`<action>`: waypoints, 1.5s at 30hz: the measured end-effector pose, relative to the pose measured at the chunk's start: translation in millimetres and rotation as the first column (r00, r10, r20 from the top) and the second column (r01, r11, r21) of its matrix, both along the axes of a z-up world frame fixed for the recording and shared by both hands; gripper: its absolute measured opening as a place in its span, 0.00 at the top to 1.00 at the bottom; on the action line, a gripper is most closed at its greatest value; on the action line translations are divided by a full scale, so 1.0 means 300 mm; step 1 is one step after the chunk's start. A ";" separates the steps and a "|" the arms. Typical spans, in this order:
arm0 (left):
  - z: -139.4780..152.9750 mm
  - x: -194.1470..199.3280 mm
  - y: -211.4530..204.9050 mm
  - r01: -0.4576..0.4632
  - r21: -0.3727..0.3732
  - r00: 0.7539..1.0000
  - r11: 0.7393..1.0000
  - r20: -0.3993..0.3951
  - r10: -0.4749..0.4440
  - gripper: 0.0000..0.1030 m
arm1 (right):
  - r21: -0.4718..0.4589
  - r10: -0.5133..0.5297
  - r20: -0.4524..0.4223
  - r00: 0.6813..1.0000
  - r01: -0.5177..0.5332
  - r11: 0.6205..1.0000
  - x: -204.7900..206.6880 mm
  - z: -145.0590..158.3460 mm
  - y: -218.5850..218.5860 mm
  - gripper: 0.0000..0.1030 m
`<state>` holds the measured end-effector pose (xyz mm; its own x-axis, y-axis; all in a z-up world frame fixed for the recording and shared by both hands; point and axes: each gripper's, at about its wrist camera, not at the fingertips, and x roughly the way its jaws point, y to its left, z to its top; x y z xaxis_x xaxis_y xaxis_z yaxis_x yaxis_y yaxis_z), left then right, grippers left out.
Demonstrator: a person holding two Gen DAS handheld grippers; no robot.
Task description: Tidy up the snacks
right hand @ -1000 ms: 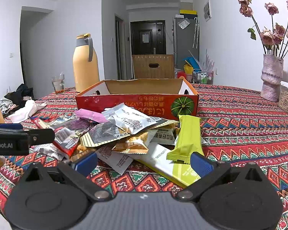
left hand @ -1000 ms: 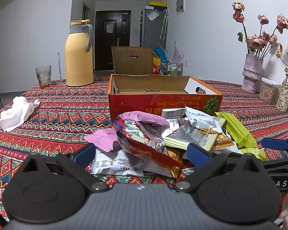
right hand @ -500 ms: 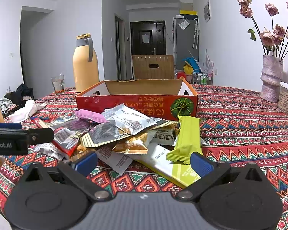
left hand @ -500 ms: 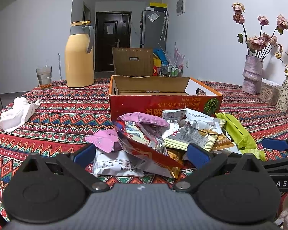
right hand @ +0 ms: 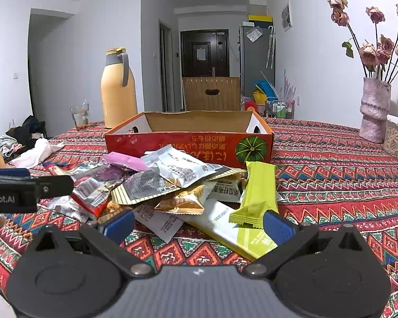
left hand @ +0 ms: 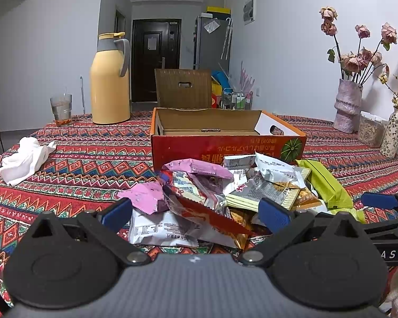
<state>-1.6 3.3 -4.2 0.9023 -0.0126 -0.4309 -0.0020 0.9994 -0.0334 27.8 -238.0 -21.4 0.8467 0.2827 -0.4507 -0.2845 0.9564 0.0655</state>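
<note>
A heap of snack packets (left hand: 212, 198) (right hand: 172, 182) lies on the patterned tablecloth in front of an open red cardboard box (left hand: 225, 143) (right hand: 188, 143), whose inside looks bare. The heap holds pink wrappers (left hand: 196, 165), a white packet (left hand: 159, 230), a silver packet (right hand: 177, 168) and a green bar (right hand: 257, 193). My left gripper (left hand: 195, 213) is open just short of the heap's left side, with nothing between its blue pads. On the heap's right my right gripper (right hand: 197, 225) is open too, its pads near a flat green-white packet (right hand: 233, 228).
A yellow thermos jug (left hand: 110, 82) and a glass (left hand: 61, 110) stand at the back left, with a white cloth (left hand: 24, 156) nearer. A pink vase of dried roses (left hand: 348, 106), a jar (left hand: 371, 129) and a small floral vase (left hand: 392, 135) line the right edge.
Both views have barely shifted; the grippers hold their places and stay open. No packet has moved.
</note>
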 end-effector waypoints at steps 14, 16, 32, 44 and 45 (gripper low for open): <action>0.011 0.011 0.006 -0.017 -0.009 1.000 1.000 0.016 0.017 0.00 | -0.006 -0.013 0.010 1.000 0.013 1.000 0.007 0.017 -0.014 0.00; 0.013 0.017 0.009 -0.019 -0.012 1.000 1.000 0.013 0.019 0.00 | -0.006 -0.026 0.015 1.000 0.026 1.000 0.014 0.021 -0.021 0.00; 0.026 0.059 0.040 -0.047 -0.027 0.999 0.999 0.014 0.048 0.00 | -0.027 -0.105 -0.047 0.993 0.104 0.994 0.241 0.024 -0.118 0.00; 0.012 0.076 0.056 -0.071 -0.026 0.997 0.997 -0.011 0.070 0.00 | -0.066 -0.137 -0.185 0.973 0.127 0.990 0.422 -0.032 -0.103 0.34; 0.012 0.077 0.056 -0.071 -0.024 0.997 0.997 -0.013 0.070 0.00 | -0.064 -0.135 -0.198 0.971 0.125 0.990 0.431 -0.037 -0.104 0.35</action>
